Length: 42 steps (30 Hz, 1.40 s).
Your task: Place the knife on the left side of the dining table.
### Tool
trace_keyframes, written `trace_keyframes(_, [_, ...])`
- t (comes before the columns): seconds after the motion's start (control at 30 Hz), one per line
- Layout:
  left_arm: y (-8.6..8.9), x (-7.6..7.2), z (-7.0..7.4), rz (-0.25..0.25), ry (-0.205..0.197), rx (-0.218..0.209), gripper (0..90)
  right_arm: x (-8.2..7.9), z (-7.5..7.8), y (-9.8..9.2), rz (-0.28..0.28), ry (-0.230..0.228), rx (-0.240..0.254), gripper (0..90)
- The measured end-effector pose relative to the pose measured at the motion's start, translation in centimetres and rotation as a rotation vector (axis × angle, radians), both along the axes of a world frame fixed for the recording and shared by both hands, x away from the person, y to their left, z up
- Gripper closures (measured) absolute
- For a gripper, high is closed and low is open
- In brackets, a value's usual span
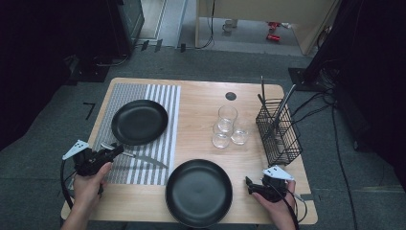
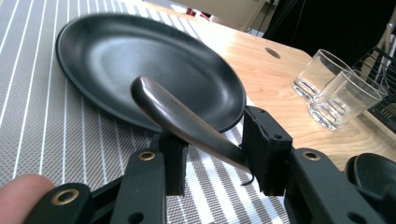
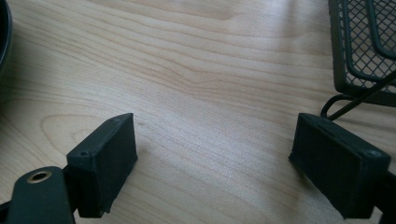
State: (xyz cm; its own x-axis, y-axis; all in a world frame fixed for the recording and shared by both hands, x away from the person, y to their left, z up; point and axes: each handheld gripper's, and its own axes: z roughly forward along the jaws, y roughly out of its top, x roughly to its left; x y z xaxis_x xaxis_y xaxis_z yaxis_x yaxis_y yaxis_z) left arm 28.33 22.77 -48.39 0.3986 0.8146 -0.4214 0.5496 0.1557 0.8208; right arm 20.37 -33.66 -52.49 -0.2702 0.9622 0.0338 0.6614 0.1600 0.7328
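Knife handle (image 2: pixel 187 122) sits right between the left gripper (image 2: pixel 217 156)'s jaws here, dark, smooth and rounded, with the blade (image 1: pixel 146 159) stretched out flat across the striped placemat (image 1: pixel 165 103) in the high view. It reads as a stiff, fairly light piece of cutlery, and that polished handle looks slick, so I'd say the thick middle of the handle is the place to pinch, well clear of the edge. In the left gripper view one pad touches the handle while the other stands just off it, so the jaws are loosened and not really clamping. The left hand (image 1: pixel 88 184) comes in low from the near edge, gripper angled toward the far plate (image 1: pixel 139 121) just beyond the knife. Over on the right, the right gripper (image 3: pixel 212 163) rests near the tabletop (image 3: pixel 210 60) with jaws wide apart and nothing between them, right hand (image 1: pixel 280 203) beside the near plate (image 1: pixel 198 192). Farther off stand three glasses (image 1: pixel 227 128), close together, and the wire basket (image 1: pixel 277 134) holding utensils near the far right edge.
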Motion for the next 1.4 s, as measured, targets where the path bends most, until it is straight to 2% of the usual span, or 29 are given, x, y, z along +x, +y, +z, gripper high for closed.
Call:
trace_keyframes(0.1, [0.2, 0.1, -0.6, 0.02, 0.009, 0.007, 58.4, 0.0, 0.0, 0.0, 0.0, 0.0, 0.0, 13.5])
trace_keyframes(0.3, [0.8, 0.1, -1.7, 0.034, 0.031, -0.014, 55.1, 0.0, 0.0, 0.0, 0.0, 0.0, 0.001, 13.5])
trace_keyframes(0.5, [1.5, 0.2, -2.6, 0.04, 0.088, -0.022, 50.4, 0.0, 0.0, 0.0, 0.0, 0.0, 0.001, 13.6])
trace_keyframes(0.57, [1.5, 0.2, -2.7, 0.072, 0.102, -0.004, 47.9, 0.0, 0.0, 0.0, 0.0, 0.0, 0.001, 13.6])
trace_keyframes(0.67, [1.4, 0.3, -2.9, 0.101, 0.125, 0.0, 46.2, 0.0, 0.0, 0.0, 0.0, 0.0, 0.001, 13.6])
trace_keyframes(0.87, [1.6, 0.4, -3.2, 0.135, 0.159, 0.027, 42.2, 0.0, 0.0, 0.0, 0.0, 0.0, 0.001, 13.6])
trace_keyframes(0.97, [1.7, 0.4, -3.3, 0.144, 0.18, 0.024, 41.6, 0.0, 0.0, 0.0, 0.0, 0.0, 0.001, 13.6])
trace_keyframes(1.03, [1.8, 0.5, -3.4, 0.16, 0.197, 0.035, 40.1, 0.0, 0.0, 0.0, 0.0, 0.0, 0.001, 13.6])
trace_keyframes(1.27, [1.8, 0.3, -3.1, 0.193, 0.21, 0.075, 37.3, 0.0, 0.0, 0.0, 0.0, 0.0, 0.001, 13.6])
trace_keyframes(1.37, [1.6, 0.3, -2.9, 0.222, 0.203, 0.153, 35.4, 0.0, 0.0, 0.0, 0.0, 0.0, 0.001, 13.6])
trace_keyframes(1.4, [1.5, 0.2, -2.8, 0.222, 0.206, 0.165, 34.9, 0.0, 0.0, 0.0, 0.0, 0.0, 0.001, 13.6])
